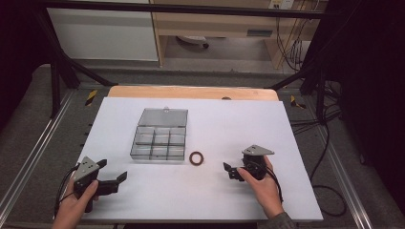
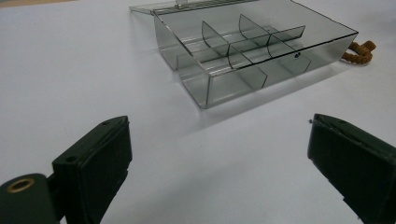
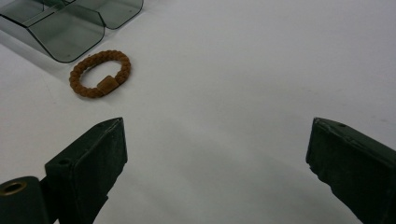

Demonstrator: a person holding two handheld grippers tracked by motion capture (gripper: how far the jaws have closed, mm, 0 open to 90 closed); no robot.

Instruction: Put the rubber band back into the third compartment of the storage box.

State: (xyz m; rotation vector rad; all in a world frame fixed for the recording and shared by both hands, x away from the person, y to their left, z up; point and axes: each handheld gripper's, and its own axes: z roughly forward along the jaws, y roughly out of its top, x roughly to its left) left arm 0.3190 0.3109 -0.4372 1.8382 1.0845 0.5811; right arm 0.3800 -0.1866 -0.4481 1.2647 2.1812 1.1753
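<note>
Two hands hold our tongs low at the near edge of the white surface [image 1: 215, 191], and we have not picked up anything yet. Our left tongs [image 1: 111, 183] sit at about 8 o'clock from the middle of the surface, with their jaws spread wide and nothing between them. Our right tongs [image 1: 230, 171] sit at about 4 o'clock, and their jaws are spread wide and empty too. Between them, a bit farther out, lies the little brown braided ring [image 1: 196, 158], flat on the surface. It is just beside the near right corner of the clear box [image 1: 160, 134], at about 4 o'clock from it, but we think it does not touch it. The box has small open cups inside and its lid lies flat behind it. We think we are at the start, getting ready to reach. Next our right tongs should slide toward 10 o'clock, go down over the ring, and pinch one side of it gently so it does not skid away.
</note>
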